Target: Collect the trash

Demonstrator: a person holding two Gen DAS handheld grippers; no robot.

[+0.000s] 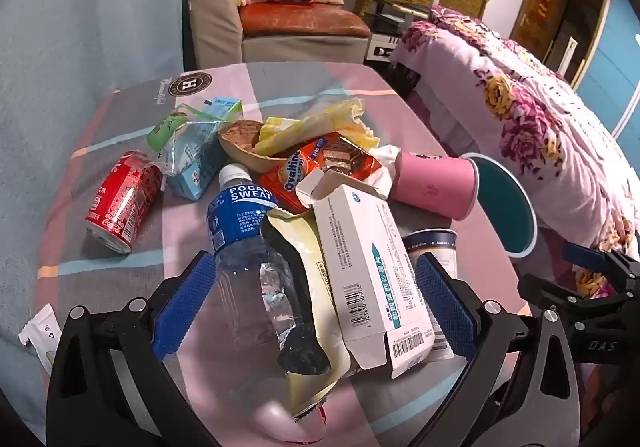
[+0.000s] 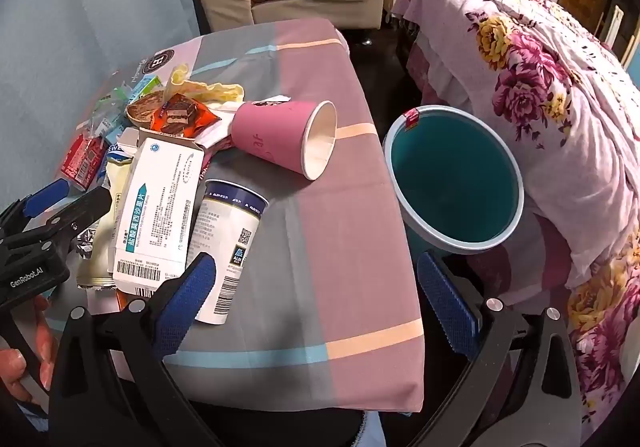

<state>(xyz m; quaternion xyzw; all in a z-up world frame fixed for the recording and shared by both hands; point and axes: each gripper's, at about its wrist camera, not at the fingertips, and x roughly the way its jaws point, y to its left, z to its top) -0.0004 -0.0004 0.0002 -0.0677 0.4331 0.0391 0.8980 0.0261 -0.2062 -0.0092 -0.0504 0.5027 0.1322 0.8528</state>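
A heap of trash lies on the checked tablecloth [image 2: 340,247]. In it are a red cola can [image 1: 120,203], a Pocari Sweat bottle [image 1: 240,215], a white medicine box [image 1: 368,267], an orange Ovaltine wrapper [image 1: 320,167] and a pink paper cup [image 2: 280,135] on its side. My left gripper [image 1: 316,287] stands open, with the bottle, a torn foil pouch [image 1: 308,287] and the box between its fingers, none of them gripped. My right gripper [image 2: 318,287] is open over bare cloth, beside a toppled white yoghurt cup [image 2: 228,239]. A teal bin [image 2: 520,191] stands off the table's right edge.
A bed with a floral cover [image 2: 560,107] presses against the bin on the right. A beige and brown armchair [image 1: 280,19] stands behind the table. A small white sachet [image 1: 40,327] lies at the table's left edge. A hand [image 2: 24,359] holds the left gripper.
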